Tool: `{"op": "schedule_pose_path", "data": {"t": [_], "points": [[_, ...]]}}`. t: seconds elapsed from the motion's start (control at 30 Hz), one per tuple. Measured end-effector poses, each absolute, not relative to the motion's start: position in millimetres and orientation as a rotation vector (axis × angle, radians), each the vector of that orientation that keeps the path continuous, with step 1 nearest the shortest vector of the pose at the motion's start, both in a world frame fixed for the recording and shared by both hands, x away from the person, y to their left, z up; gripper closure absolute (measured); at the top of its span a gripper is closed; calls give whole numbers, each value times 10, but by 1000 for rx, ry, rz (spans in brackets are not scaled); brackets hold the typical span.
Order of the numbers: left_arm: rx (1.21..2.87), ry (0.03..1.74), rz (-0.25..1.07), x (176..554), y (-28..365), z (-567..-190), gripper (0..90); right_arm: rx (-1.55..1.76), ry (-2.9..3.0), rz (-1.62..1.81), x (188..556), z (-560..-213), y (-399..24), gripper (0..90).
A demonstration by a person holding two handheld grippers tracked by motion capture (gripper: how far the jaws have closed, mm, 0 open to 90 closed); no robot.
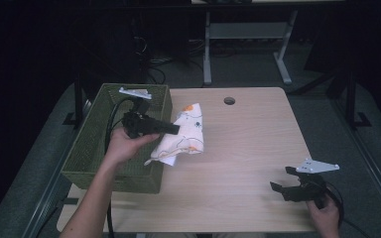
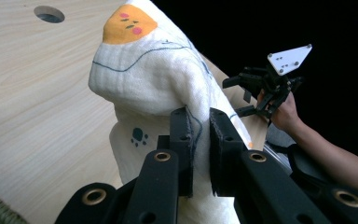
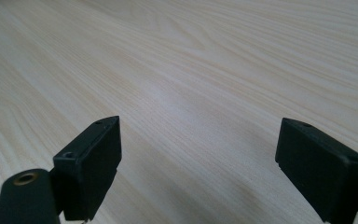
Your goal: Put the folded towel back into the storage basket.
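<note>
The left gripper's (image 2: 199, 154) two black fingers (image 2: 182, 140) are clamped on a fold of the white cloth (image 2: 149, 79), which bunches up above them and hangs down on both sides. In the left gripper view the cloth shows an orange patch with small pink and dark marks at its 12 o'clock end, a thin dark line across its middle and a small teal paw print at about 8 o'clock from the pinch. In the high view the left gripper (image 1: 171, 129) points toward 3 o'clock, and the cloth (image 1: 186, 134) droops from the fingers with its lower edge on the table (image 1: 248, 148); the cloth lies at about 10 o'clock from the table's middle. Just beside it, toward 9 o'clock, stands the green woven basket (image 1: 87, 148), over whose rim the left hand (image 1: 124, 144) reaches.

The right gripper's (image 3: 198, 172) fingers (image 3: 93, 163) stand wide apart with nothing between them, above bare light wood. In the high view the right gripper (image 1: 283, 181) sits near the table's 5 o'clock corner, held by the right hand (image 1: 325, 215), well apart from the cloth. A round hole (image 1: 229, 100) lies near the table's 12 o'clock edge.
</note>
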State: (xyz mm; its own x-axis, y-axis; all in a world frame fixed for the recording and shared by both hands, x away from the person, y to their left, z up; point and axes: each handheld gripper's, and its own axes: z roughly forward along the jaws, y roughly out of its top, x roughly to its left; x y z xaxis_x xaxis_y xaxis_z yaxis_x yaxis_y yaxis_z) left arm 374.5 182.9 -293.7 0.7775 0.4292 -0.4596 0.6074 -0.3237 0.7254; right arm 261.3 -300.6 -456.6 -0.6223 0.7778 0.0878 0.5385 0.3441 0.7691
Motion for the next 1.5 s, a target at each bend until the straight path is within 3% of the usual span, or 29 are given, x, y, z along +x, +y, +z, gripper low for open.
{"op": "schedule_pose_path", "data": {"t": [1.5], "points": [[1933,885,-157,3725,2611,-2908,821,1164,2338,1123,2605,-4588,-2954,139]]}}
